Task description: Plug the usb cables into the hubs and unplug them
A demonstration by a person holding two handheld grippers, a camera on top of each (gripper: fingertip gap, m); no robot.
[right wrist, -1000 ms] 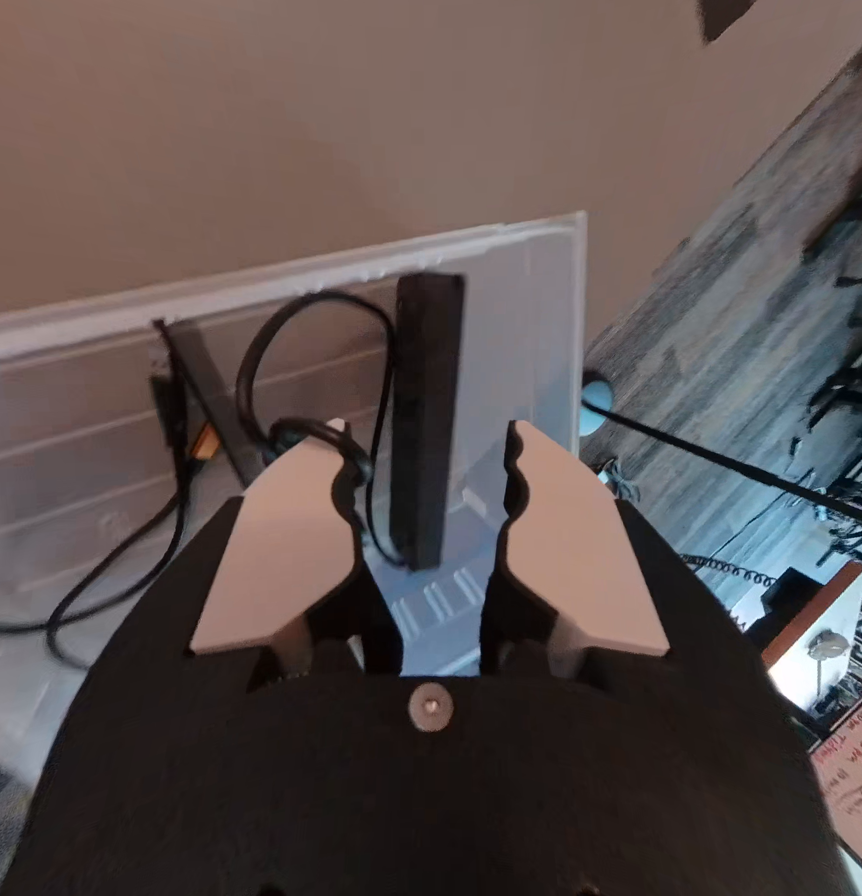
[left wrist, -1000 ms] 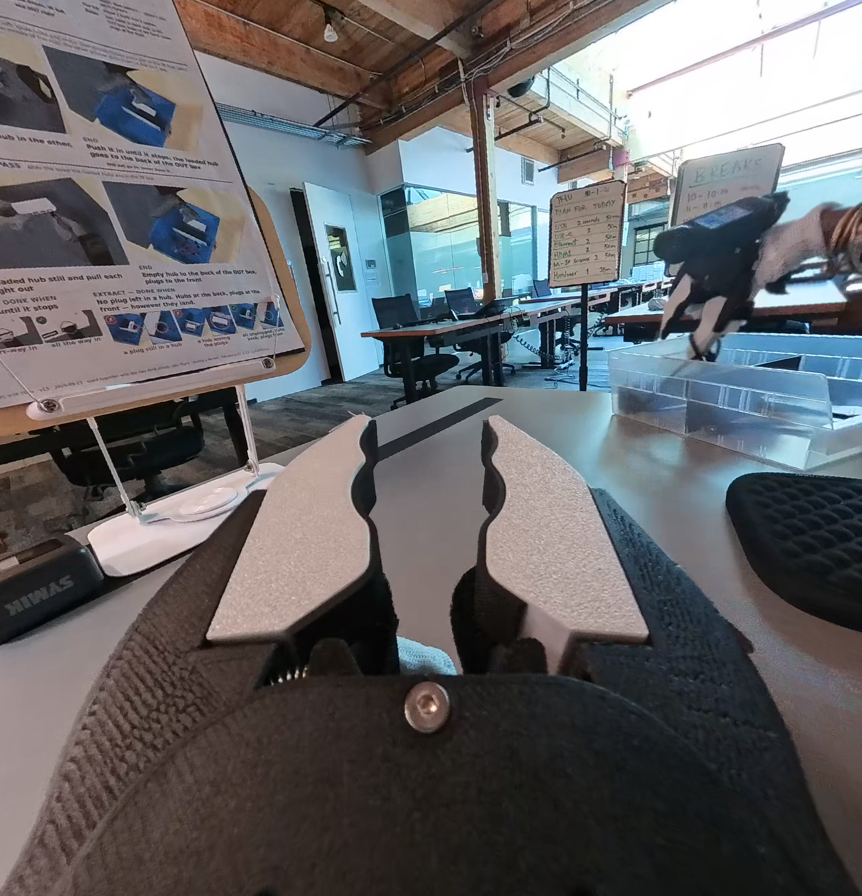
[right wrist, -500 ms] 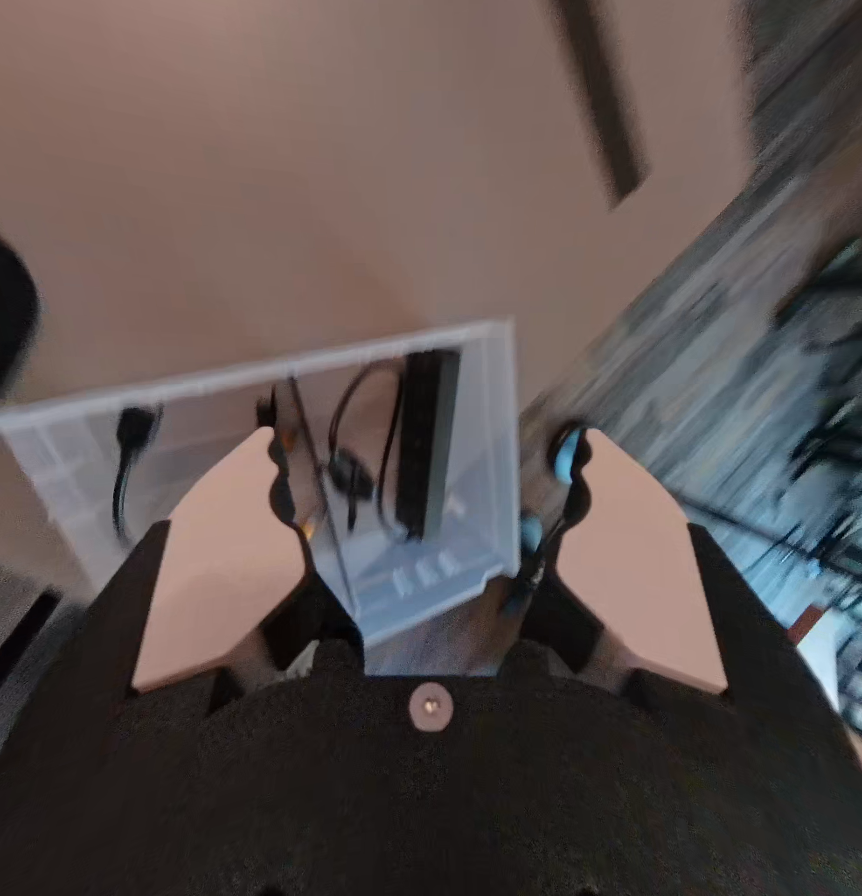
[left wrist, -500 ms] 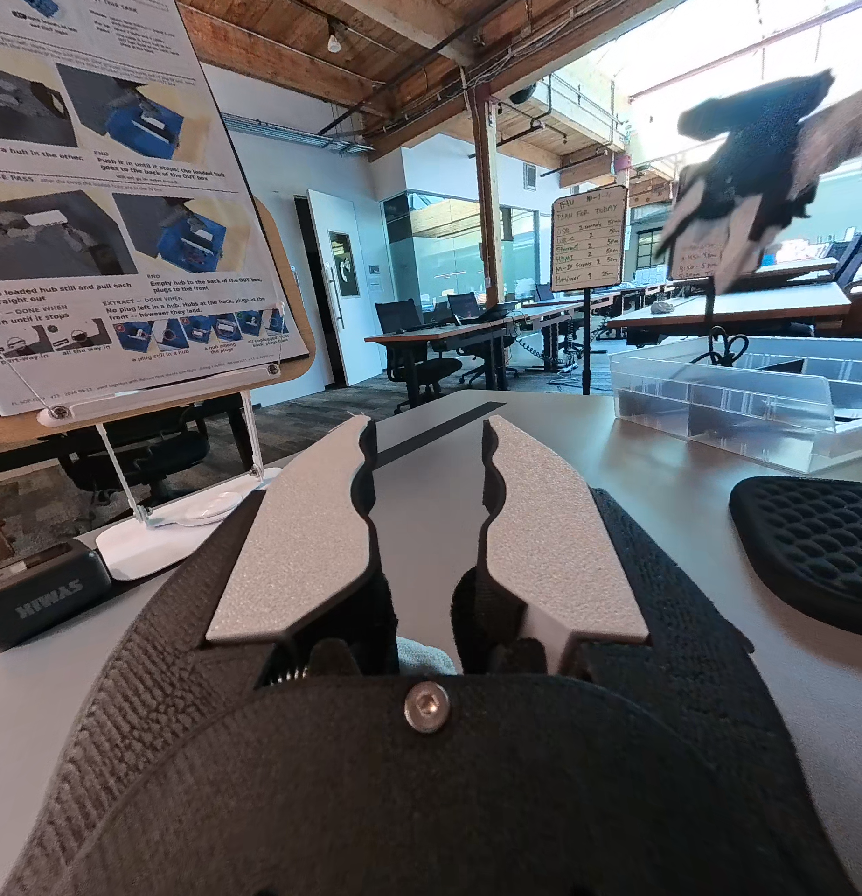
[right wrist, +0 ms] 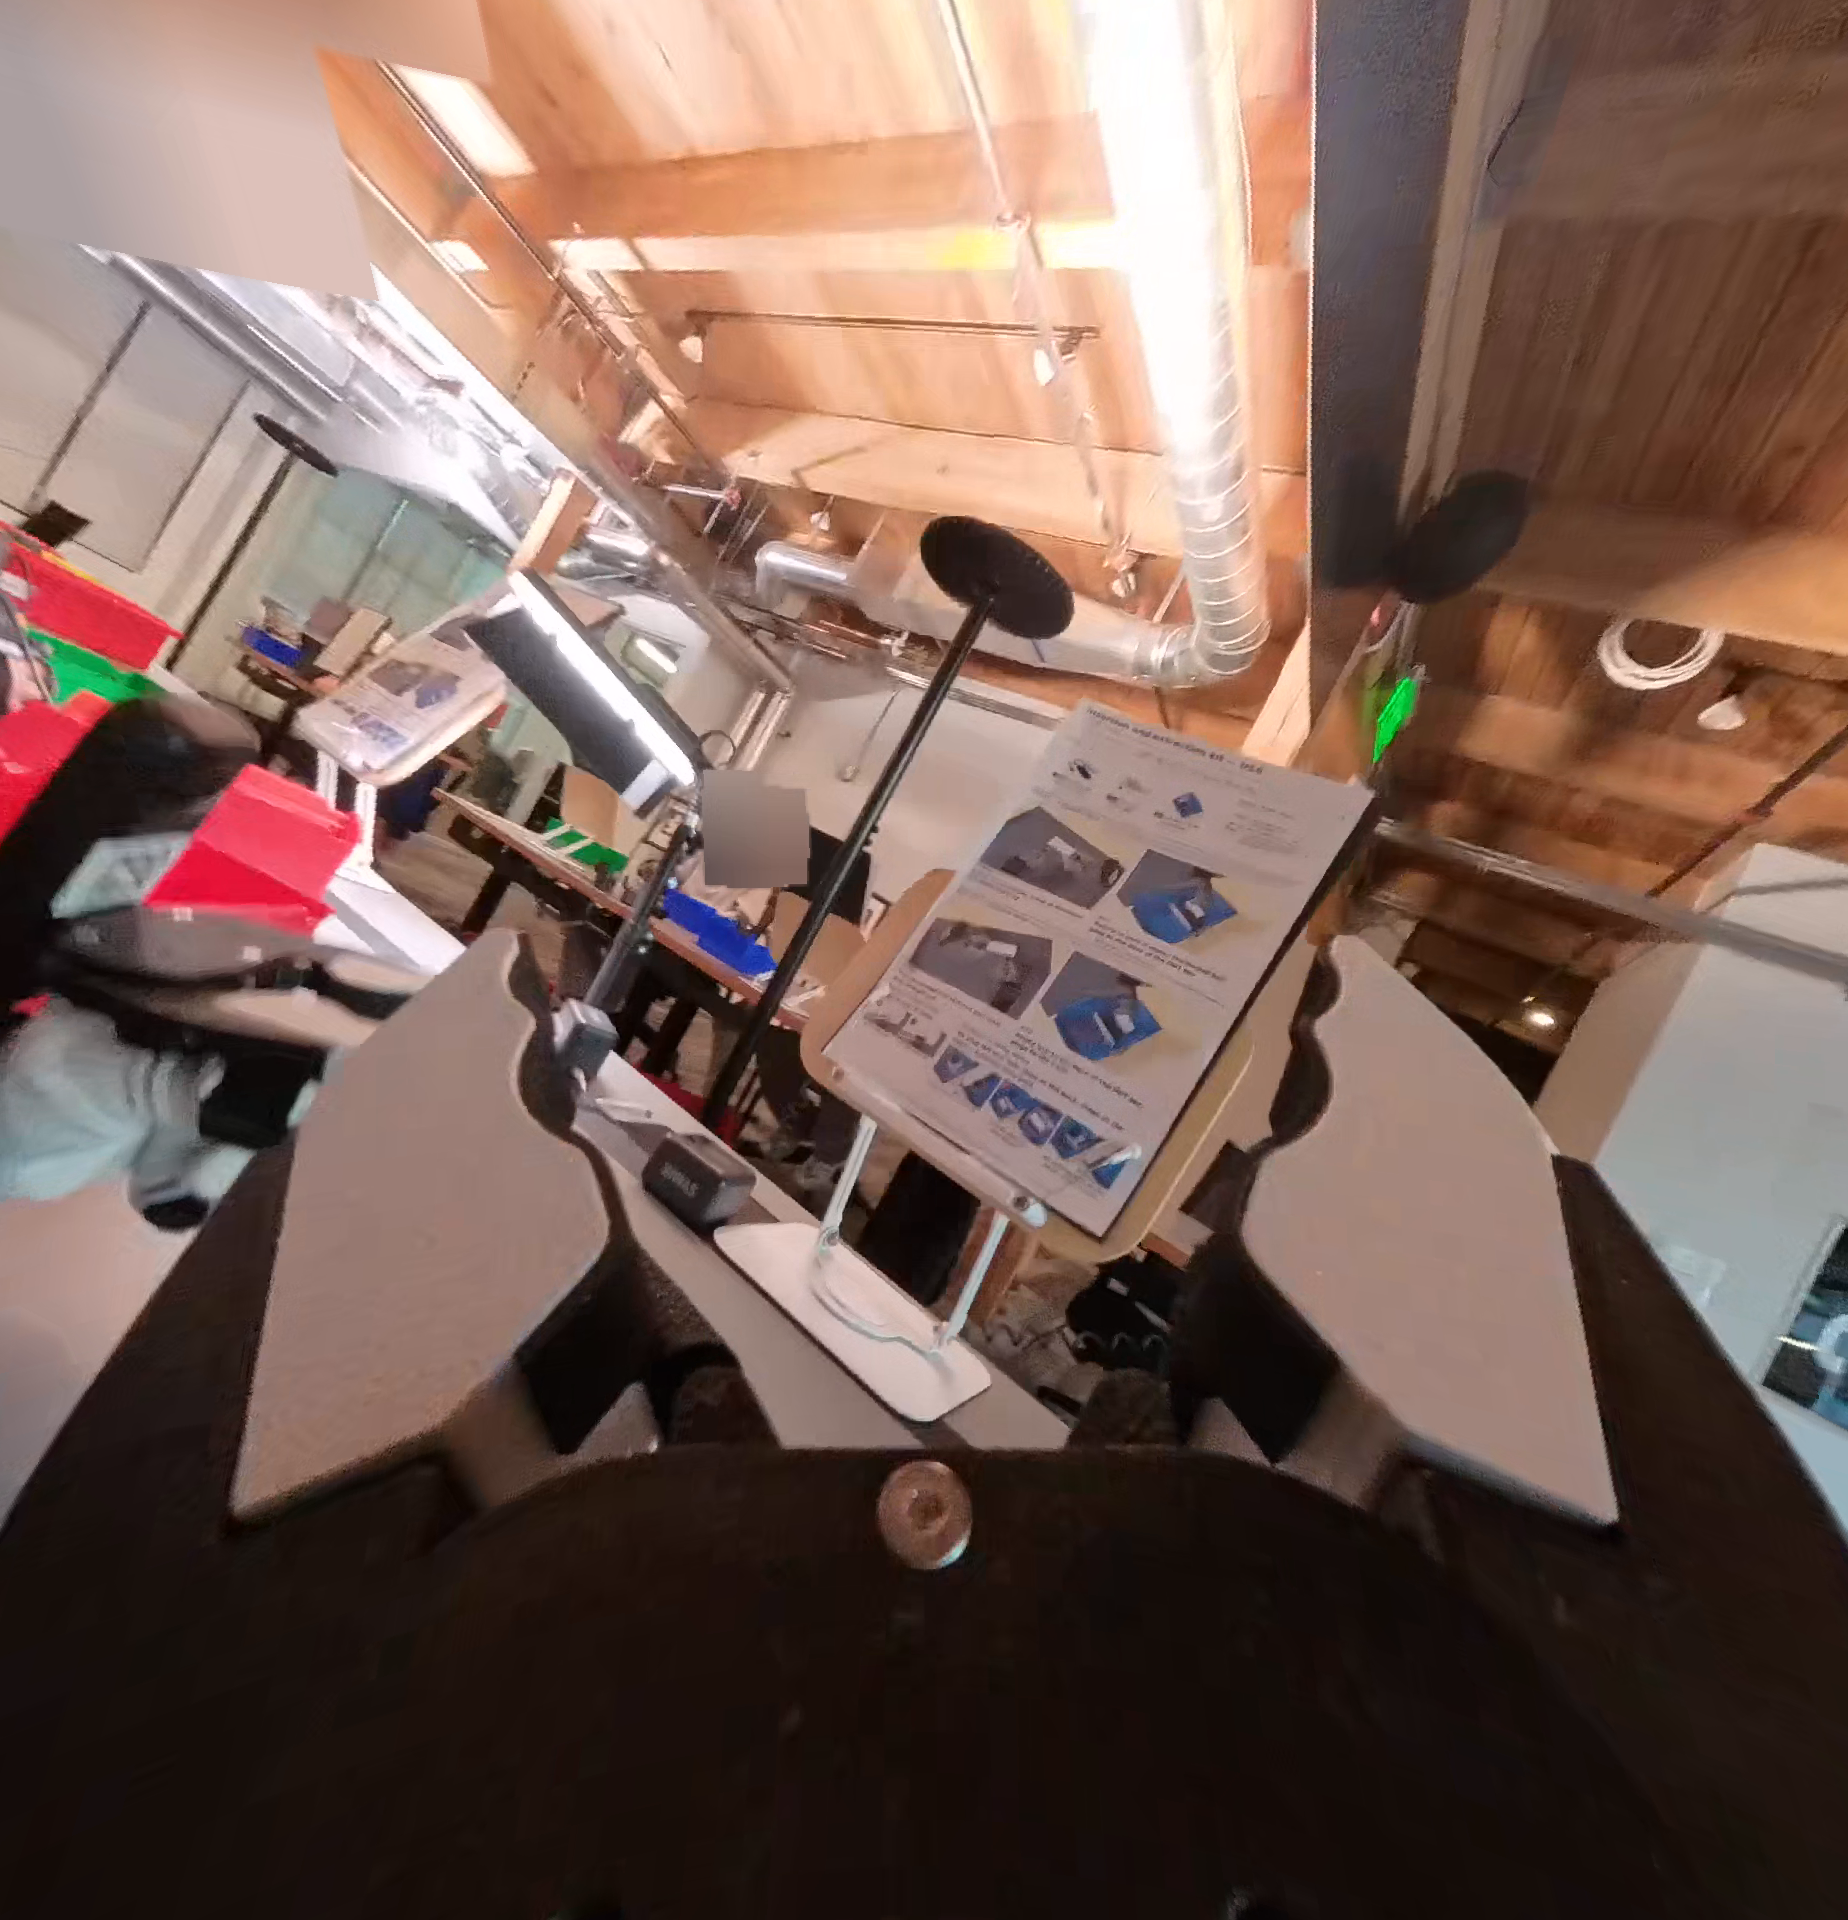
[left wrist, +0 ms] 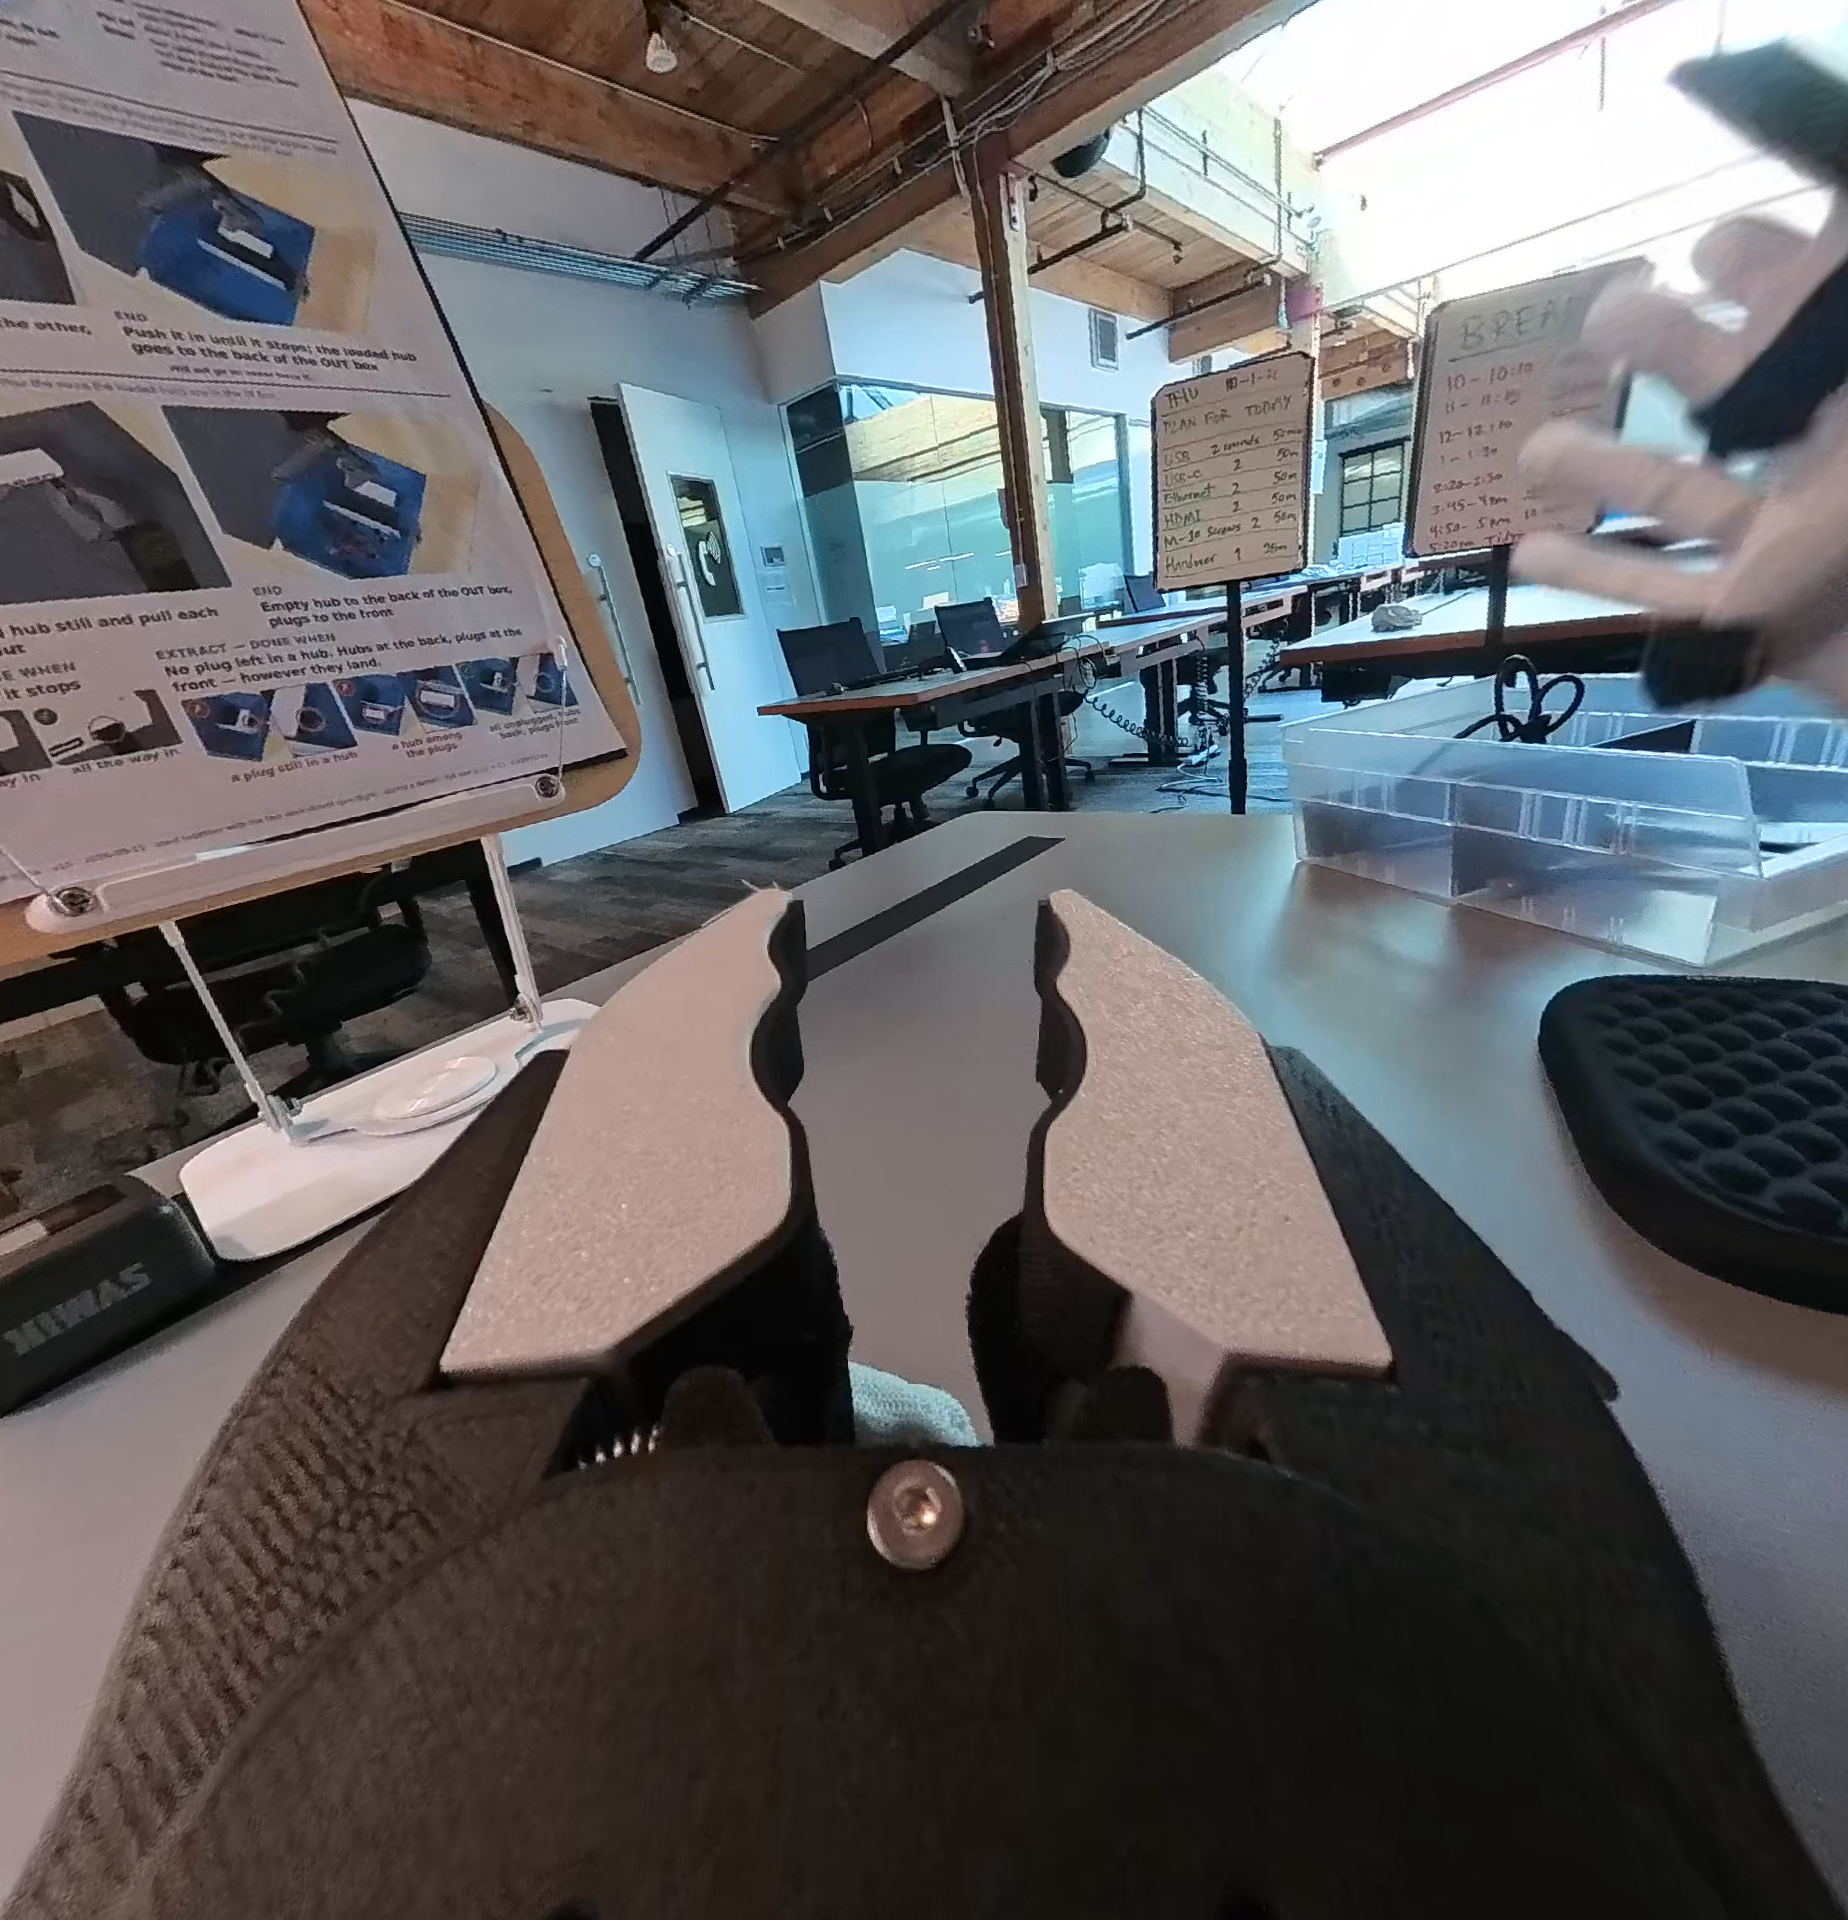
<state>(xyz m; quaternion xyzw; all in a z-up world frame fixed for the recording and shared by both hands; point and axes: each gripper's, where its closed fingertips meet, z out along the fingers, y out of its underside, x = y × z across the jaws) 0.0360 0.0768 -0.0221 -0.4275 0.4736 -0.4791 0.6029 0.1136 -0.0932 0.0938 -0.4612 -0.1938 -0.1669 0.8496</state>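
Since the earlier frame, the right gripper (right wrist: 920, 1049) has been swung up off the clear tray (left wrist: 1522, 821), wide open and empty. Cables (left wrist: 1533, 707) remain at 2 o'clock; the left gripper (left wrist: 915, 1013), part-open, holds nothing. No plugging is under way.

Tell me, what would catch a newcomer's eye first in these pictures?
Probably the left gripper low over the grey table, its jaws apart with nothing between them. Left of it an instruction sheet leans on a stand; at right lie a clear plastic tray and a black honeycomb pad.
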